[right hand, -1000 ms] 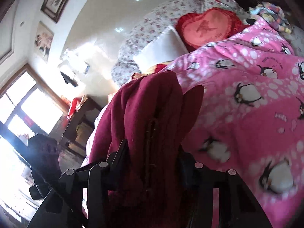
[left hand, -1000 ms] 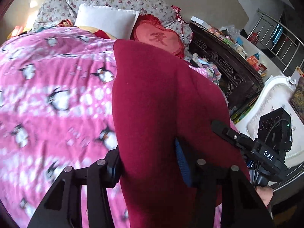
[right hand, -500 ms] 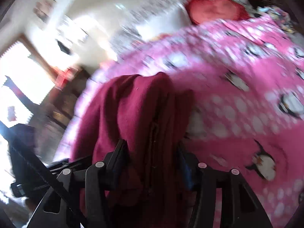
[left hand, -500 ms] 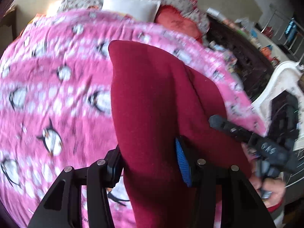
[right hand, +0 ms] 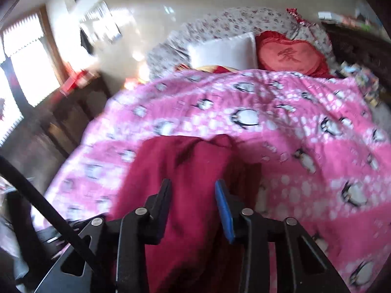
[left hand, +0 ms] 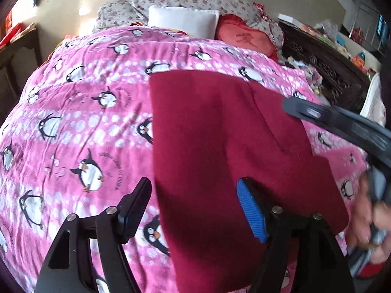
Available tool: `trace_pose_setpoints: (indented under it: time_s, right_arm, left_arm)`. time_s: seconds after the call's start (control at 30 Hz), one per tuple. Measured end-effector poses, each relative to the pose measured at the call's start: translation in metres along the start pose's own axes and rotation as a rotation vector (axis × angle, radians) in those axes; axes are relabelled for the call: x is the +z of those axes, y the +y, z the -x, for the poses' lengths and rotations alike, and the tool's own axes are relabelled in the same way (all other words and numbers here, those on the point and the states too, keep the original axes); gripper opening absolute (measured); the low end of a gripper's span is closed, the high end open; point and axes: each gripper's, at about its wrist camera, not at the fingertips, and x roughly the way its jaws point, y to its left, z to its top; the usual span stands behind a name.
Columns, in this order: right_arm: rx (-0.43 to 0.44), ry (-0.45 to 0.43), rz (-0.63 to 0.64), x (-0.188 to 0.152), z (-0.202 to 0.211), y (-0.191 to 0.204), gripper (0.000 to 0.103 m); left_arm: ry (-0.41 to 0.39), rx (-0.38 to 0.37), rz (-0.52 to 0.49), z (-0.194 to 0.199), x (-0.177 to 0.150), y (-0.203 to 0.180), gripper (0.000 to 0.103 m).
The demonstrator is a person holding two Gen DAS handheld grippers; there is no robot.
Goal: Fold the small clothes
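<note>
A dark red garment [left hand: 220,151] lies folded and flat on the pink penguin-print blanket [left hand: 85,122]. My left gripper [left hand: 195,207] is open, its jaws wide apart above the garment's near left edge, holding nothing. In the right wrist view the same red garment [right hand: 185,183] runs between the jaws of my right gripper [right hand: 193,207], which are narrowly parted with cloth between them; whether they still pinch it I cannot tell. The right gripper's body [left hand: 342,127] shows at the right of the left wrist view.
A white pillow [left hand: 183,22], a red heart cushion [left hand: 246,40] and floral pillows [left hand: 185,0] lie at the bed head. A dark carved cabinet [left hand: 325,73] with clutter stands right of the bed. A dark side table [right hand: 73,112] and bright windows are on the left.
My left gripper has opened and let go of the red garment, which now lies flat on the blanket. Both grippers have come down toward the bed; the right jaws look slightly wider.
</note>
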Motion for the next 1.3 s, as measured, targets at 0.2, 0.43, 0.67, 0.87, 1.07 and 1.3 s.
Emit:
trace_pose_setpoints:
  time_s: [0.2,0.43,0.67,0.87,1.07,1.3]
  right_arm:
    - [-0.058,0.089,-0.094,-0.008,-0.049,-0.045,0.035]
    - [0.005,0.028,-0.036,-0.018,0.015,-0.022,0.036]
    - [-0.184,0.060,0.185,-0.063,0.035,0.006,0.036]
    - [-0.154,0.025,0.125,-0.070,0.034,-0.006,0.037]
    - [-0.052,-0.028,0.081,-0.064,0.068,0.009,0.039]
    - [-0.140,0.044,0.148,-0.085,0.047,0.019,0.039]
  left_arm:
    - [-0.008,0.008,-0.001,-0.012,-0.003,-0.005,0.080]
    - [-0.019,0.027,-0.010,-0.006,-0.006,-0.007,0.081]
    - [-0.028,0.037,-0.038,0.013,-0.016,-0.003,0.084]
    - [-0.029,0.060,-0.040,0.012,-0.025,-0.004,0.085]
    - [-0.037,0.083,-0.041,0.015,-0.026,-0.005,0.085]
    - [-0.043,0.092,-0.033,0.019,-0.030,-0.008,0.085]
